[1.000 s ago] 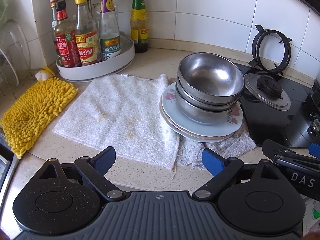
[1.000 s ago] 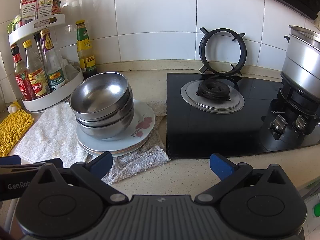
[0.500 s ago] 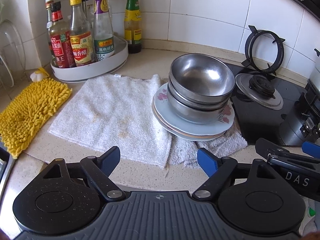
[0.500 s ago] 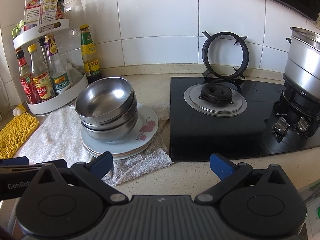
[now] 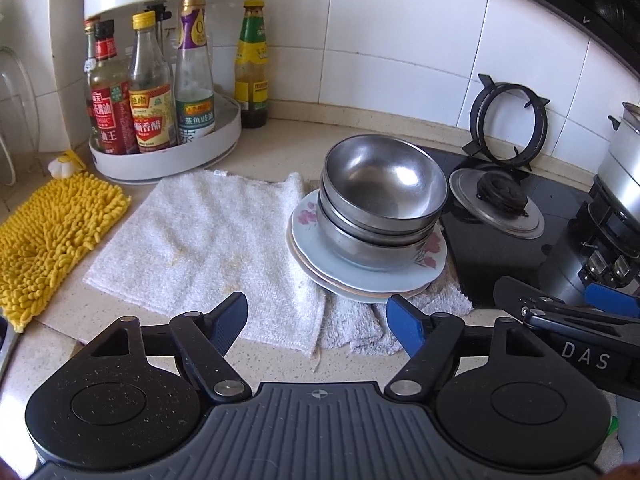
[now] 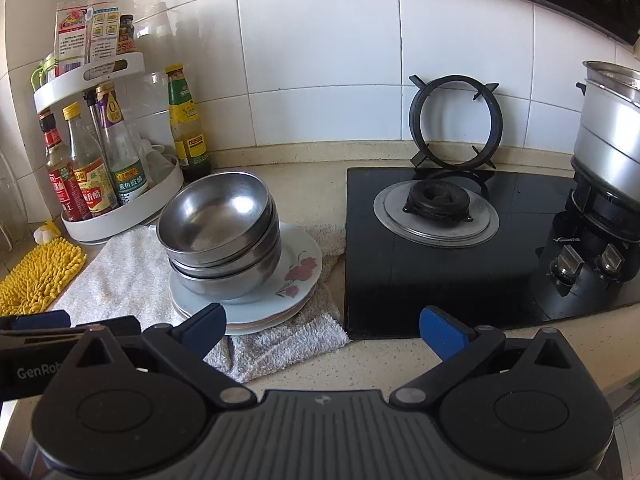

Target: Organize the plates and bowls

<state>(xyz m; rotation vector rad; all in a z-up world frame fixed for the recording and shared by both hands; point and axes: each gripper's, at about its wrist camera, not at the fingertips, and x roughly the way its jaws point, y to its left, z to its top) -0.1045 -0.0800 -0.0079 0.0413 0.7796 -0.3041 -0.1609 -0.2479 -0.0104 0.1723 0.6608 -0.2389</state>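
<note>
Silver steel bowls, pale plates – pink flower print, white towel, yellow mop cloth, blue-padded fingers.

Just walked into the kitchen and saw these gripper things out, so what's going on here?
A person holds a two-finger gripper in each hand, set to organize dishes. The left gripper and right gripper are both open and hold nothing. In front of them, nested steel bowls sit on a stack of flowered plates, which rests on a white towel beside the black stove top. Nothing has been picked up yet.
</note>
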